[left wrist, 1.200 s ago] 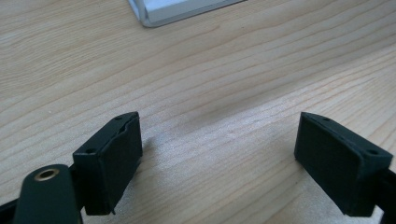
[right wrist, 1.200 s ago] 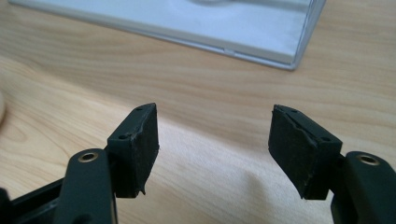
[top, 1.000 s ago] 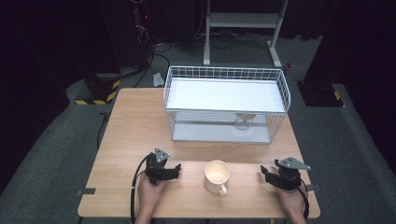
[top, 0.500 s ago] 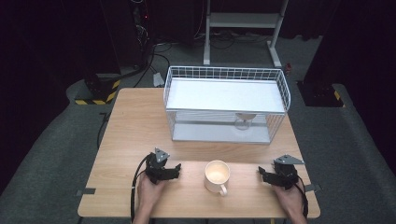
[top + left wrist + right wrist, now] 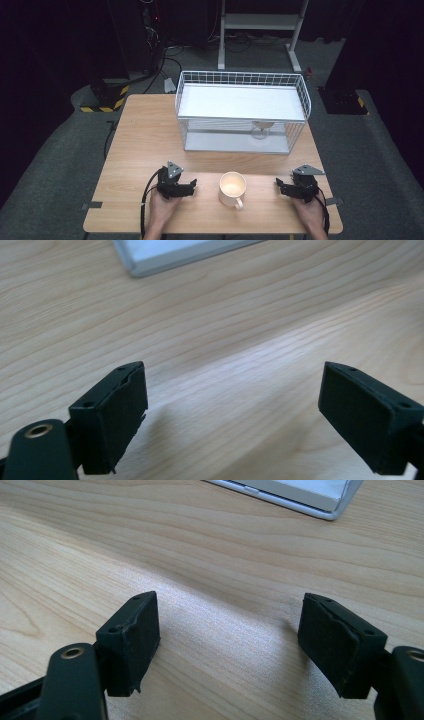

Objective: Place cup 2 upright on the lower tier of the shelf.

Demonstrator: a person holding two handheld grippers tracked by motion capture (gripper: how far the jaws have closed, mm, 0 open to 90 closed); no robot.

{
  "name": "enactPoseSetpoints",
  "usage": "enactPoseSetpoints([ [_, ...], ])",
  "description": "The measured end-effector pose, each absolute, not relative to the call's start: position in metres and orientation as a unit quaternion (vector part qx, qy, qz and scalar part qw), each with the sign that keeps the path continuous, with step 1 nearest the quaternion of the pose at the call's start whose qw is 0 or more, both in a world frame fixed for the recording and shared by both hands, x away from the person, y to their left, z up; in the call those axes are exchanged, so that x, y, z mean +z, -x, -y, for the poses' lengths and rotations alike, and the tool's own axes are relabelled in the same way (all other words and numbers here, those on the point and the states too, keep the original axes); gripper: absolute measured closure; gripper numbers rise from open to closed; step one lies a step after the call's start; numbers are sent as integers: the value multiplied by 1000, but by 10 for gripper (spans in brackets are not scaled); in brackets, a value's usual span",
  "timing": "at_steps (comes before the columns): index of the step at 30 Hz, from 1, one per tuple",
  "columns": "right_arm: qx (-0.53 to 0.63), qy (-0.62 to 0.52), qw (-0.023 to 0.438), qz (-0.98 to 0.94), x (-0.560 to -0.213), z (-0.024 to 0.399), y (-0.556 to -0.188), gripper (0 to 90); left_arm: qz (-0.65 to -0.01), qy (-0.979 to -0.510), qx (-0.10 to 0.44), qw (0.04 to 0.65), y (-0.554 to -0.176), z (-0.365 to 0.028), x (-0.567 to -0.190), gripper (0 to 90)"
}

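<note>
Jaws of both grippers have just been opening, and nothing lies between either pair. Compared with a second ago, the right gripper (image 5: 286, 186) has drawn slightly inward along the near edge of the counter (image 5: 145, 130), while the left gripper (image 5: 189, 186) sits about where it was; the mug (image 5: 232, 188) has not shifted. That reads, as a judgement, as the start of a reach: both tools are being readied, and the mug between them looks like the thing to be taken.

Nearest the person, the two hands rest at the counter's front edge, each gripper pointing inward toward the mug. In the left gripper view the jaws of the left gripper (image 5: 232, 415) stand wide apart over bare wood, touching nothing. In the right gripper view the jaws of the right gripper (image 5: 230, 645) are likewise apart, a little less widely by the look of it, again with only wood grain between them.

The mug stands upright between the grippers, near each but clear of both, its handle turned toward the person. It appears empty, pale inside.

Farther back, a white wire rack (image 5: 242, 111) sits at the counter's far side, with a small glass-like object (image 5: 261, 129) on its lower level; its exact kind is too small to tell.
</note>
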State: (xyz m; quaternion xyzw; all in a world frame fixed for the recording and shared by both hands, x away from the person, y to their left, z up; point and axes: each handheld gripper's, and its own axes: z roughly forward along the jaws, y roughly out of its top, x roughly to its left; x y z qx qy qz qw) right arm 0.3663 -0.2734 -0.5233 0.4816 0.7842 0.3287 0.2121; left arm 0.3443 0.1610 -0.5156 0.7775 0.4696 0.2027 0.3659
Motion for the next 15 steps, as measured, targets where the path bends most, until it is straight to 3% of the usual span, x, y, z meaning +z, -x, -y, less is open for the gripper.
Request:
enactPoseSetpoints([
  [15,328,-483,212,-784,-523,273,-366,246,-410,-797,144,418,-313,-139,-507,86],
])
